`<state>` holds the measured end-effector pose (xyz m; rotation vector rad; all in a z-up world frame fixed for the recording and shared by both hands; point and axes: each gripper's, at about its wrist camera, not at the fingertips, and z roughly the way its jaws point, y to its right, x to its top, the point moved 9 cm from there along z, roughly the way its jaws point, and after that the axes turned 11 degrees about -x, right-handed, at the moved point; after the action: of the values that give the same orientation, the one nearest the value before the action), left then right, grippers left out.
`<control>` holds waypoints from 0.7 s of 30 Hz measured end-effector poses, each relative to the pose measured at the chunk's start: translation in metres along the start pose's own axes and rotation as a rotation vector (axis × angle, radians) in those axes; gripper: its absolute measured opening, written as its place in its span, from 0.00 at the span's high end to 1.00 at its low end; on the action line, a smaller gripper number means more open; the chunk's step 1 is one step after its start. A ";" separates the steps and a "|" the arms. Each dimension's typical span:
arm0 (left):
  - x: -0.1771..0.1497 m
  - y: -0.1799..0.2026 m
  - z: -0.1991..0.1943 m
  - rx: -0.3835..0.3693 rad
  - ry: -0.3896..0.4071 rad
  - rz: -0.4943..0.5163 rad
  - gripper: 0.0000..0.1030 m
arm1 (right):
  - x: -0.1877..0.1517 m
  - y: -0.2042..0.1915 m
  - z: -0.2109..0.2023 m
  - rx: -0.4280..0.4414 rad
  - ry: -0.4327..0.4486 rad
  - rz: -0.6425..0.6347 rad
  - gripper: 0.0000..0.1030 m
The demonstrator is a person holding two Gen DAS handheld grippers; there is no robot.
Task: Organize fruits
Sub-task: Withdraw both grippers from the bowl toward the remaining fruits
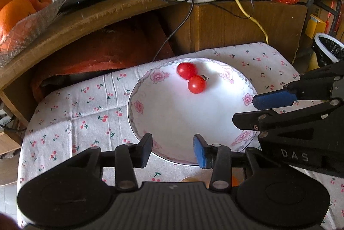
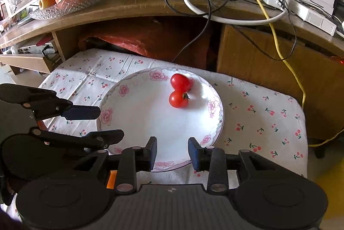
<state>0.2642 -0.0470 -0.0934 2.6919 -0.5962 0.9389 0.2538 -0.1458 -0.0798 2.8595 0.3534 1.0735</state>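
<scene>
Both wrist views face, share plate point(image 1: 137, 88)

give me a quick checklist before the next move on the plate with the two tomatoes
1. Left gripper open and empty: ok.
2. Right gripper open and empty: ok.
3. Both tomatoes, far and near, lie on the plate, touching: ok.
4. Plate sits flat on the cherry-print cloth: ok.
5. Grippers apart from each other beside the plate: ok.
6. Orange object below the grippers, what it is: cannot tell.
</scene>
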 end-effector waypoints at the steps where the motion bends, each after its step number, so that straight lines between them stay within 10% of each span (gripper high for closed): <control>1: 0.001 0.000 -0.001 0.000 0.003 0.001 0.52 | 0.001 0.000 -0.001 -0.001 0.004 0.000 0.72; 21: -0.015 0.006 -0.027 -0.024 0.004 0.013 0.51 | -0.009 -0.016 -0.027 0.031 0.009 -0.033 0.71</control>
<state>0.2365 -0.0386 -0.0813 2.6676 -0.6204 0.9336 0.2261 -0.1327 -0.0674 2.8661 0.4193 1.0853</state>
